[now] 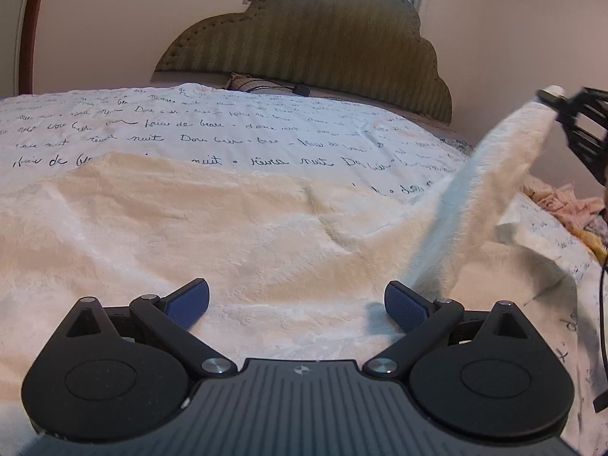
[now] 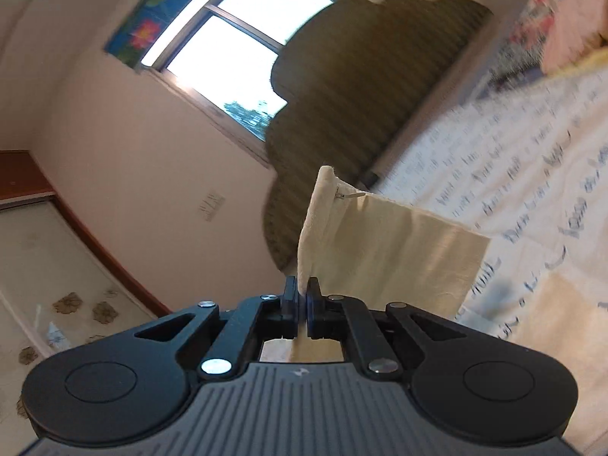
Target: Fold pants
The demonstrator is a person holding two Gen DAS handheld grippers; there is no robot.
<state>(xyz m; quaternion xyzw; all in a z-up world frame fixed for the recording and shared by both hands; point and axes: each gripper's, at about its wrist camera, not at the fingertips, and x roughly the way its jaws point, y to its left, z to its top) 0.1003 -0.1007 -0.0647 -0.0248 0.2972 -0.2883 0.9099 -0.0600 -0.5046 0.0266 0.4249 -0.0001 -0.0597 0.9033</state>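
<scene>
Cream fleece pants (image 1: 228,228) lie spread over the bed in the left wrist view. One corner of them rises in a taut strip (image 1: 494,159) up to the right. My left gripper (image 1: 296,304) hovers low over the fabric, open, with nothing between its blue pads (image 1: 190,302). My right gripper (image 1: 558,108) shows at the right edge, at the top of that strip. In the right wrist view my right gripper (image 2: 302,298) is shut on the pants' edge (image 2: 315,224), with a pale flap (image 2: 399,250) hanging to the right above the bed.
The bed carries a white cover with black script (image 1: 228,129). A green padded headboard (image 1: 323,49) and a window (image 2: 228,49) stand behind it. Crumpled pinkish clothes (image 1: 562,205) lie at the bed's right edge, and a black cable (image 1: 602,323) hangs there.
</scene>
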